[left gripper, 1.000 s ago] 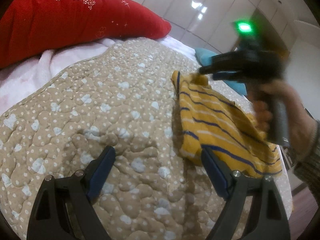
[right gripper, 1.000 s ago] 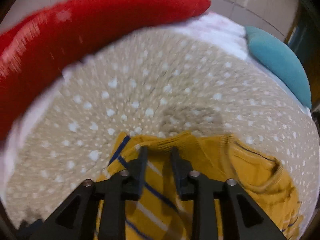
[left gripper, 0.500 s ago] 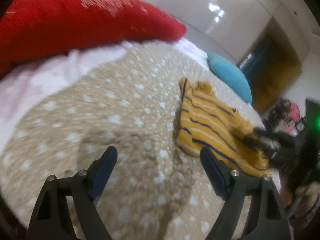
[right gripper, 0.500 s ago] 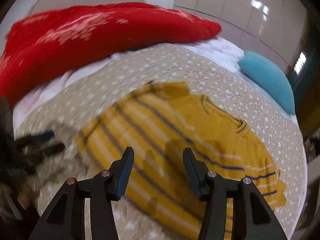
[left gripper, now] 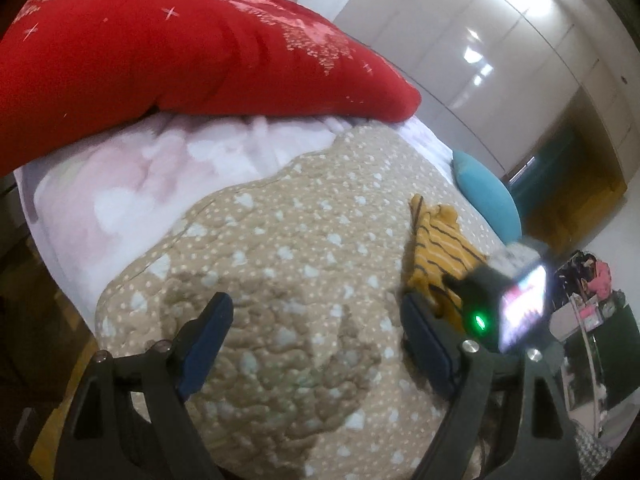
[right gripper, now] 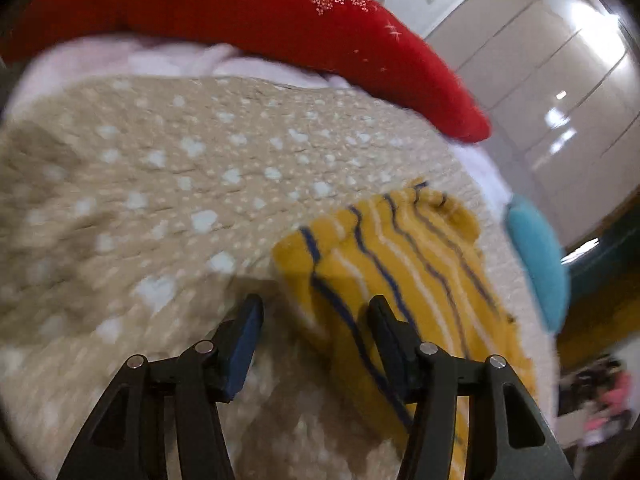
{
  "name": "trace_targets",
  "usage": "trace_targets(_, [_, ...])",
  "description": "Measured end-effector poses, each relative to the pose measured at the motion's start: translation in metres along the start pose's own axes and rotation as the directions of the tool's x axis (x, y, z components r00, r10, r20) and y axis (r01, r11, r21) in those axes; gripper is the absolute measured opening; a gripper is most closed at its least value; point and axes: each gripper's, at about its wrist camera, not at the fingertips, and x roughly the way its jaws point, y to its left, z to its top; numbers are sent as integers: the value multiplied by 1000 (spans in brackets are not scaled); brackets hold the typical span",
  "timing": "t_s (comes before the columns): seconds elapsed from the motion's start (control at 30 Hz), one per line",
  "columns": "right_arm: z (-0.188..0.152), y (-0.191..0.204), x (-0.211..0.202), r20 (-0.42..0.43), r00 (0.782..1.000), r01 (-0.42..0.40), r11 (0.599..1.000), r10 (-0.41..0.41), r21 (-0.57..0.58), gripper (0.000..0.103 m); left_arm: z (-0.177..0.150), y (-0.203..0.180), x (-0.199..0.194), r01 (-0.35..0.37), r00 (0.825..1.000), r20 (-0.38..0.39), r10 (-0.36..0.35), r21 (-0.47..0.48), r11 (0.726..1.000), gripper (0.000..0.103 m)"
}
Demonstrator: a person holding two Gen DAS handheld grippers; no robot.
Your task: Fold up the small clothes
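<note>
Lying beside right gripper (right gripper: 314, 320): sweater (right gripper: 404, 256)

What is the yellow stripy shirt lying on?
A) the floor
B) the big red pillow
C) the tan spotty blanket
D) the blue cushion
C: the yellow stripy shirt lies flat on the tan spotty blanket, in front of the open right claw, which holds nothing.
</note>
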Motion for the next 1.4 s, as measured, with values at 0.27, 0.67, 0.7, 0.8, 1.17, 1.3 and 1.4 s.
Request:
trace_targets(0.27, [15,-8,22,-50,999,13,996,-9,90,16,-6,-6,-4,5,1000,-18,-5,-3,1000,85])
trace_targets(0.67, [-98,-262,-52,216,967,-254,543,133,801,13,-18,-108,-9,68,997,-61,-56,209,976,85])
trace_targets(0.7, [-123,-279,-55,217,969,-246,493,116,835,13,-19,-114,-7,77,996,-69,-63,220,972,85])
trace_targets(0.8, [-210,-308,-55,173,981,-195,356,92,914,13,-30,-139,3,106,991,-110,-79,266,958,85])
trace_targets(1.17, [-344,-290,-21,205,958,-229,103,201,968,11,-73,-218,44,181,957,-283,-68,393,902,85])
trace_targets(1.3, [-357,-286,-29,214,955,-243,129,206,961,11,-81,-230,48,186,953,-298,-57,424,886,85])
trace_targets(1.4, [-374,-284,-50,221,956,-250,142,195,958,14,-79,-234,54,182,952,-302,-48,434,882,85])
